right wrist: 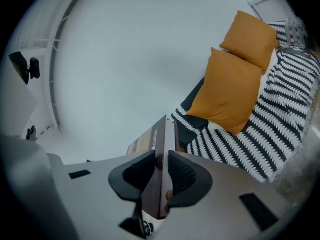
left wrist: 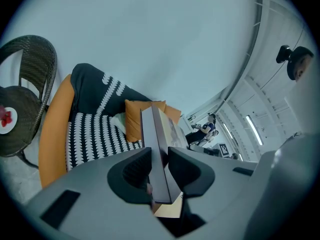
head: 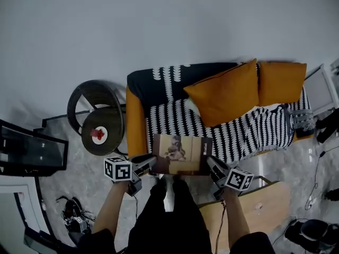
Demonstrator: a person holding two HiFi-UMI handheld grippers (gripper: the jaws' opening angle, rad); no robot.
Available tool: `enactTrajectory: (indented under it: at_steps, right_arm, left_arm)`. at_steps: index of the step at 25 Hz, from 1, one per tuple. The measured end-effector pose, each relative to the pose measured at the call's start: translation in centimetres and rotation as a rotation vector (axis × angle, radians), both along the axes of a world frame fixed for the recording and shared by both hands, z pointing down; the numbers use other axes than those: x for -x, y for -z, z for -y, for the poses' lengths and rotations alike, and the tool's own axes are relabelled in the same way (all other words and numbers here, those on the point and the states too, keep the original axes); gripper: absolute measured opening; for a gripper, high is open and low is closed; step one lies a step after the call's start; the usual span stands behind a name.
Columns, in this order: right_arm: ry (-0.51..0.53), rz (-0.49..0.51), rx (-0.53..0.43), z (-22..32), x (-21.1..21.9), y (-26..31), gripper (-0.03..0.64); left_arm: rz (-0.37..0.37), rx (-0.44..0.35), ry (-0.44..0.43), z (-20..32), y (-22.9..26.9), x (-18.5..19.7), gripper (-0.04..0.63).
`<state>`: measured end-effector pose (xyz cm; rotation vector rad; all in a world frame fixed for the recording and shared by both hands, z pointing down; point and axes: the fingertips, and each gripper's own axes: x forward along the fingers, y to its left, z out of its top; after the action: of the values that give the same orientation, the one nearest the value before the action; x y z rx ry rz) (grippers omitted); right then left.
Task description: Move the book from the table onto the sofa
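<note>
In the head view, a round wicker side table (head: 103, 130) with a small white dish (head: 99, 135) stands out to the left of the left gripper (head: 150, 163). This gripper grips the left edge of the book (head: 181, 154), and the right gripper (head: 213, 165) grips the opposite edge. Only this view shows the cover face-up, with both tools on it at once. The book spans the gap between them over the front edge of the sofa (head: 135, 126) seat. Contact with the striped throw (head: 175, 119) cannot be judged.

The left gripper view shows the book (left wrist: 152, 134) edge-on, with the left gripper (left wrist: 160, 154) pads pressed on both faces. The sofa's orange arm (left wrist: 52, 134) is ahead and to the left.

The right gripper view shows the spine (right wrist: 159, 139) clamped the same way in the right gripper (right wrist: 161, 161). Two orange cushions (right wrist: 230, 91) are ahead to its right. A wooden table (head: 259, 208), seen only from the head, sits behind the right gripper.
</note>
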<state>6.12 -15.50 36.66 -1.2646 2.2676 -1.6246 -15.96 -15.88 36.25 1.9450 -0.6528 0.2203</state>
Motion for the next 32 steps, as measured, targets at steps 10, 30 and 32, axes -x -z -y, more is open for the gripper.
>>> enactTrajectory:
  at_steps: [10, 30, 32]
  right_arm:
    - [-0.011, 0.005, 0.046, 1.2, 0.0, -3.5, 0.100]
    - [-0.010, 0.009, 0.084, 7.5, -0.6, -13.0, 0.100]
    - [-0.009, 0.008, 0.088, 8.1, -0.6, -14.3, 0.100]
  left_arm:
    - [0.003, 0.028, 0.001, 2.0, -2.9, 0.1, 0.114]
    - [0.015, 0.104, 0.016, 7.2, -12.9, -0.5, 0.114]
    - [0.015, 0.111, 0.019, 7.7, -14.2, -0.4, 0.114]
